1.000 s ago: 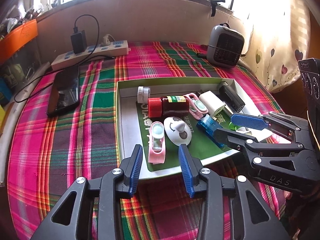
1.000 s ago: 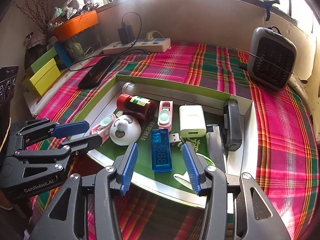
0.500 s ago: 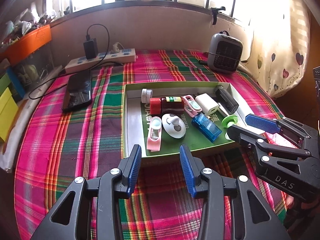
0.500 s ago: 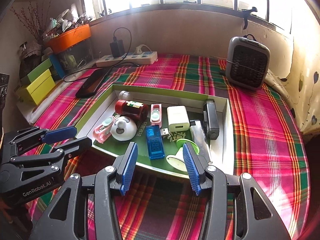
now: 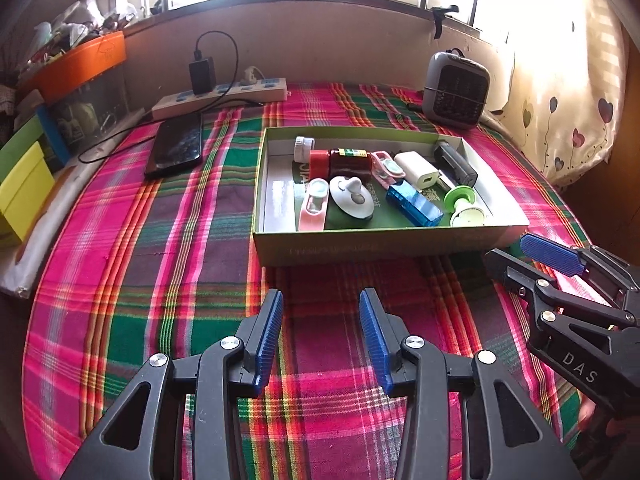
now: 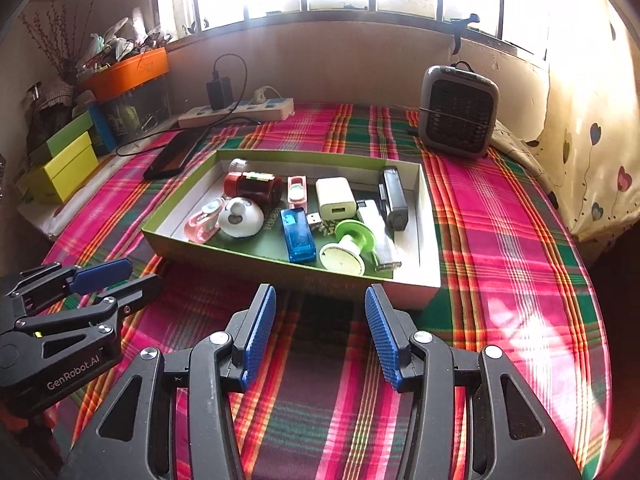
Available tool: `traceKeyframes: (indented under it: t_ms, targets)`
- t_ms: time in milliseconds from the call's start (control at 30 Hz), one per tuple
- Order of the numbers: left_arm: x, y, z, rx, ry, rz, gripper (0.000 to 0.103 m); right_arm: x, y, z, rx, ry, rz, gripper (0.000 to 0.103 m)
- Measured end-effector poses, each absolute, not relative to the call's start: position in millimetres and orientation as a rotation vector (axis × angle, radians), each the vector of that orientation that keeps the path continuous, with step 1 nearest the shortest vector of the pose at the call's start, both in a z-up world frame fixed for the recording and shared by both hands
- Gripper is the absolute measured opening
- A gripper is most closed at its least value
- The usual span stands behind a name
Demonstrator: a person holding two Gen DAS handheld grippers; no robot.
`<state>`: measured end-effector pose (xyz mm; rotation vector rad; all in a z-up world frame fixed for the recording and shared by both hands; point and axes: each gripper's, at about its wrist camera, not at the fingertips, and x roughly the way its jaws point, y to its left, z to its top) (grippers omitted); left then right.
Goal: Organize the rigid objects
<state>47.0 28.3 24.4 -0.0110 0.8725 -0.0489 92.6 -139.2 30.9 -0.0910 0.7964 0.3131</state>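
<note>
A green box (image 5: 376, 242) (image 6: 280, 274) sits on the plaid cloth and holds several small things: a red-capped brown bottle (image 5: 340, 162) (image 6: 252, 188), a blue USB tester (image 5: 414, 204) (image 6: 297, 234), a white charger (image 5: 418, 167) (image 6: 335, 197), a white round toy (image 5: 352, 198) (image 6: 240, 218), a green and white spool (image 5: 464, 204) (image 6: 348, 248), pink clips and a black device (image 5: 456, 158) (image 6: 394, 196). My left gripper (image 5: 320, 334) is open and empty, above the cloth in front of the box. My right gripper (image 6: 320, 334) is open and empty, also in front of the box.
A black phone (image 5: 176, 150) lies left of the box. A white power strip (image 5: 220, 96) with a black charger runs along the back wall. A grey heater (image 5: 456, 90) stands at the back right. Yellow and green boxes (image 6: 64, 160) sit at the left edge.
Both grippers have pulled back and up from over the box to the cloth in front of it. Both stayed open and empty. The box contents have not moved.
</note>
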Motion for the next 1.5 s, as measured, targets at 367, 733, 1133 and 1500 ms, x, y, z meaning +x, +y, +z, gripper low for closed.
traceKeyframes:
  t_ms: [367,733,1133,1500]
  targets:
    - [32.0,10.9,1.1,0.039,0.908,-0.058,0.039,80.7,-158.5,4.5,-0.024,0.879,0.239,0.048]
    - [30.5,2.3,-1.3,0.059,0.884,-0.037,0.048,73.4,-160.0,-3.9,-0.055,0.893,0.194,0.049]
    - [34.6,-5.2,-3.1,0.038,0.892,-0.014,0.061,74.6,-166.2,-5.9,-0.055,0.911,0.15,0.07]
    - [34.4,-4.6,-3.4,0.037,0.892,-0.015,0.062,74.9,-166.4,-6.2,-0.054,0.911,0.15,0.07]
